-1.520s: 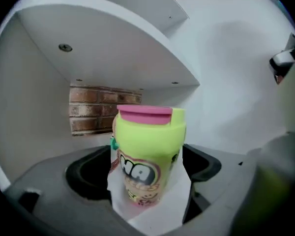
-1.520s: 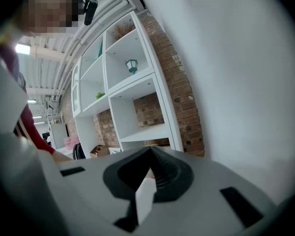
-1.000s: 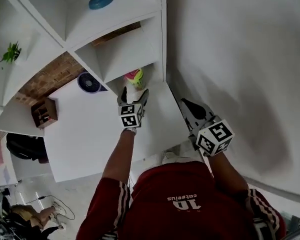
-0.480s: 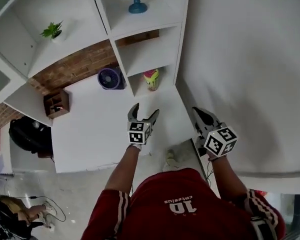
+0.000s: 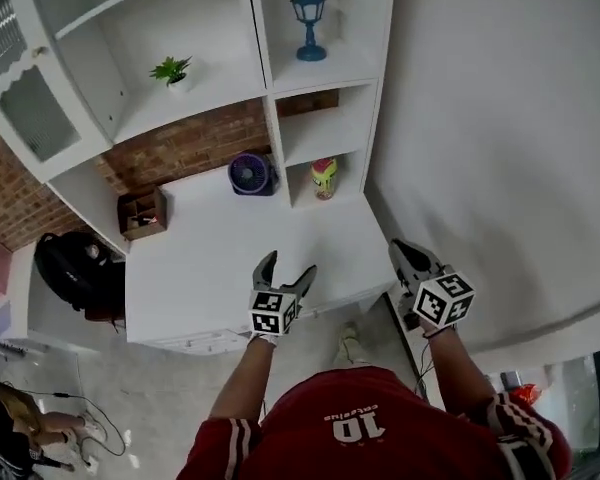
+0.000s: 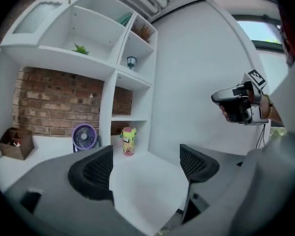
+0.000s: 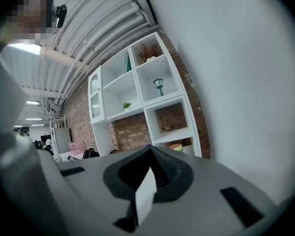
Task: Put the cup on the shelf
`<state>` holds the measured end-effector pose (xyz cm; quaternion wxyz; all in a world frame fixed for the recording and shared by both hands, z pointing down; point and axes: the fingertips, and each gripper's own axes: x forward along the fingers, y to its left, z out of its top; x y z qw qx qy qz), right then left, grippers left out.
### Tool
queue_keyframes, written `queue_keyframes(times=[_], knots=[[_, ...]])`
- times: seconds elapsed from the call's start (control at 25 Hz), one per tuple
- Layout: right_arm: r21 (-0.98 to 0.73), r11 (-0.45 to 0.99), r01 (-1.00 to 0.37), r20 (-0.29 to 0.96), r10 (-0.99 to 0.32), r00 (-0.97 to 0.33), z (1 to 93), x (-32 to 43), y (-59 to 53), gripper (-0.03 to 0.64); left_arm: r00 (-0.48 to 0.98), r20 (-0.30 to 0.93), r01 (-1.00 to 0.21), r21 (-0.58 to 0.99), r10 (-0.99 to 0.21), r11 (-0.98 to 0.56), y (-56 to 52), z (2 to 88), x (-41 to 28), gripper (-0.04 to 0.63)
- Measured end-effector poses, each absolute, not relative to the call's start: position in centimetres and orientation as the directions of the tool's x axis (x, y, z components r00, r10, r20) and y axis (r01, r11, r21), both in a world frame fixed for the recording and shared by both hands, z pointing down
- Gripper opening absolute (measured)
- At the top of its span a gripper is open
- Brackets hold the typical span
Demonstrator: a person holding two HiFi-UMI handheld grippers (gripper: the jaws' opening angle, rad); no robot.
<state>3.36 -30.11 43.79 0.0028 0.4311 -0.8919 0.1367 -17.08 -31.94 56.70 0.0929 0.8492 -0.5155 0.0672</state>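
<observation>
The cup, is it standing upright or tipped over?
Upright: the cup stands on its base in the bottom shelf compartment, pink top uppermost.

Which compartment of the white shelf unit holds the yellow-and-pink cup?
The bottom compartment of the right column, level with the white desk beside the round purple fan; the blue lantern stands two compartments higher.

White table (image 5: 205, 263), fan (image 5: 250, 174), cup (image 5: 324, 178) in shelf (image 5: 320, 133)
</observation>
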Motion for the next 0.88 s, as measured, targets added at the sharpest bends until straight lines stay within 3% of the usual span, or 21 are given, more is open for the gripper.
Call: queue_keyframes(times=[0.28,0.56,0.88], knots=[[-0.22,0.597,-0.772,0.11,-0.771,-0.627,44.2,1.3,-25.3,0.005,0.451,0.174,-0.891,0.025,-0.875,-0.454,-25.5,54.0,-20.3,0.42],[-0.137,0.577,-0.805,0.047,-0.808,-0.587,41.3,1.8,-23.9,0.005,0.382,0.117,-0.924,0.068,-0.917,-0.376,-20.0,51.5,-25.7,0.42],[-0.131,0.635,-0.761,-0.037,-0.77,-0.637,37.3,-0.5,-23.9,0.005,0.353,-0.028,-0.932,-0.104,-0.935,-0.349,-16.6,41.5,-29.9,0.379]])
